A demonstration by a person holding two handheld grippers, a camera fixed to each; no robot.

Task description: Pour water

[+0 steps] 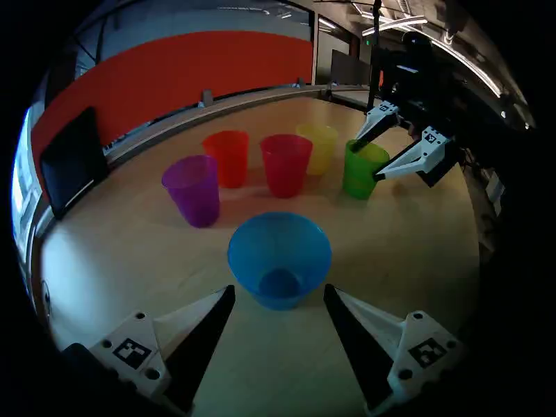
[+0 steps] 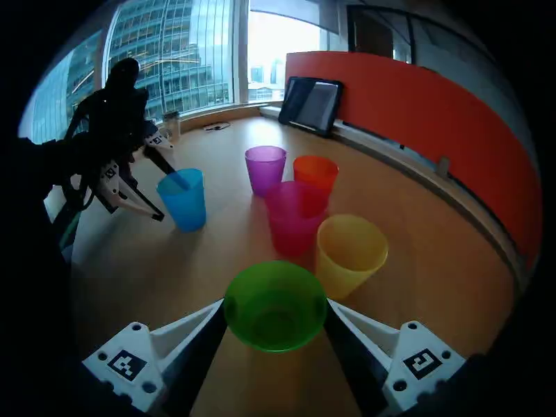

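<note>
Left gripper (image 1: 279, 295): fingers spread, translucent blue plastic cup (image 1: 279, 258) upright between the tips on the light wooden table (image 1: 417, 236), gaps on both sides. Behind it: purple cup (image 1: 192, 189), orange cup (image 1: 227, 157), red cup (image 1: 285, 165), yellow cup (image 1: 318, 147). Right gripper (image 2: 275, 302): fingers flank the translucent green plastic cup (image 2: 276, 328), at its rim on both sides; can't tell if they clamp it.

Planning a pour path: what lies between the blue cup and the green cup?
Bare table, in both views, between the blue cup and green cup; the red cup stands aside.
</note>
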